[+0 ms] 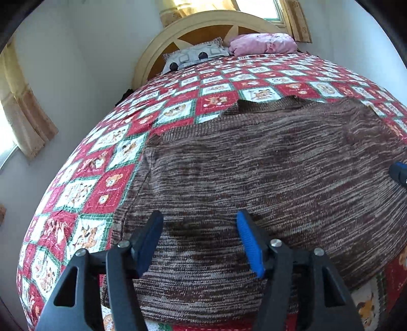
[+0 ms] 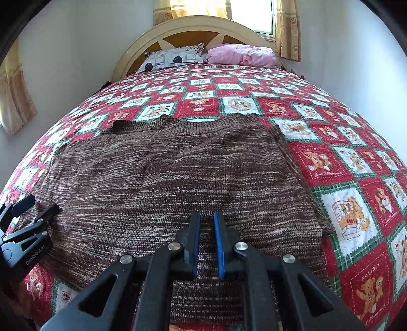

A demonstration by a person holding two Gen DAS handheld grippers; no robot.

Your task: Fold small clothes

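Broadly, the bed (image 2: 343,157) fills both views, its red, white and green checked quilt running up to a rounded wooden headboard (image 2: 193,33) under a curtained window (image 2: 251,12). Taking the headboard as the landmark, a patterned pillow (image 2: 173,58) and a pink pillow (image 2: 241,57) lie right against its base, well apart from the work.

Next in size is the brown knitted sweater (image 2: 165,178), the task's thing. It lies spread flat on the quilt at the end of the bed far from the headboard, its ribbed edge turned toward the headboard and its near edge toward the person. Judging by how smooth and squared it lies, it looks laid out ready for a fold, or set down from one; I cannot tell which.

Smallest are the tools. The left hand-held gripper (image 1: 201,242) hangs over the sweater's near left part, on the side away from the headboard, its jaws standing fairly wide with only knit showing between them and no cloth pinched, so it holds nothing. The right hand-held gripper (image 2: 204,244) sits over the near middle of the sweater, its jaws narrow with a thin slit left; nothing appears caught in them. Both point down at the cloth, probably because the next grasp belongs on the near edge.
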